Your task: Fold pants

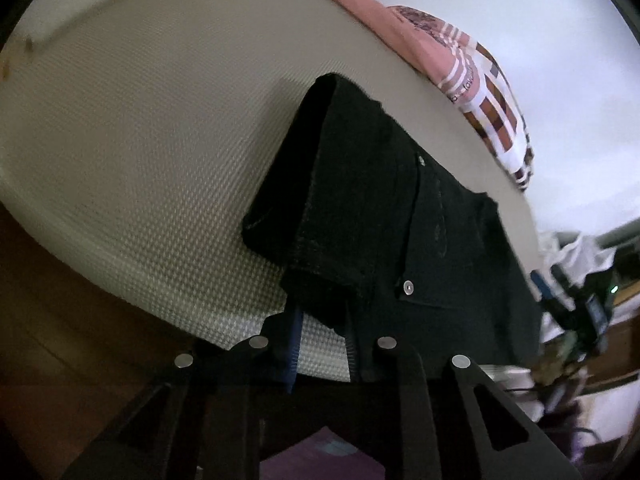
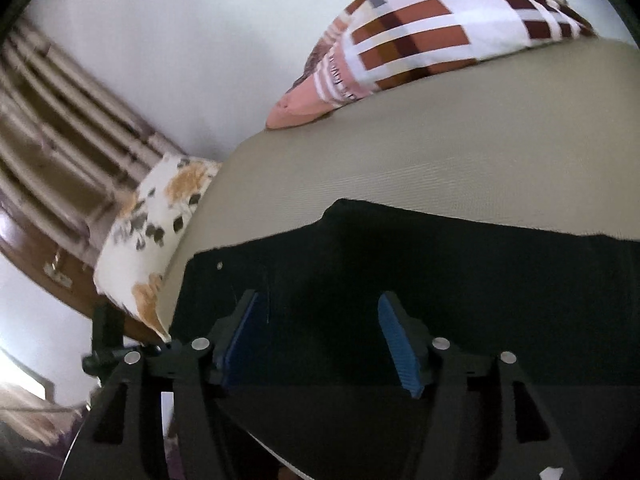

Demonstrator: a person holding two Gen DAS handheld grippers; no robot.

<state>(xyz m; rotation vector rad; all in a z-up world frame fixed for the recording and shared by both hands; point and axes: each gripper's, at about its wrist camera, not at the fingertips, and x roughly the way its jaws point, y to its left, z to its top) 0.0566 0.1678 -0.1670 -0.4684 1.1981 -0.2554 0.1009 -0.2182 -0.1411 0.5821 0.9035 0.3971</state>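
Observation:
Black pants (image 1: 400,208) lie folded on a beige textured mattress (image 1: 140,140), a silver rivet showing near a pocket. My left gripper (image 1: 323,330) sits at the pants' near corner at the mattress edge. Its jaws stand narrow, shut on the dark folded hem, and one blue pad (image 1: 295,344) shows beside the cloth. In the right wrist view the same pants (image 2: 440,264) spread across the mattress (image 2: 440,152). My right gripper (image 2: 318,296) hovers just over them, open, with both blue pads (image 2: 396,340) apart and only flat cloth beneath.
A pink and checkered pillow (image 2: 420,40) lies at the far side of the bed by a white wall. A white pillow with orange and grey blotches (image 2: 160,232) sits at the left corner, striped curtains (image 2: 52,140) behind it. Clutter (image 1: 580,272) crowds the bedside.

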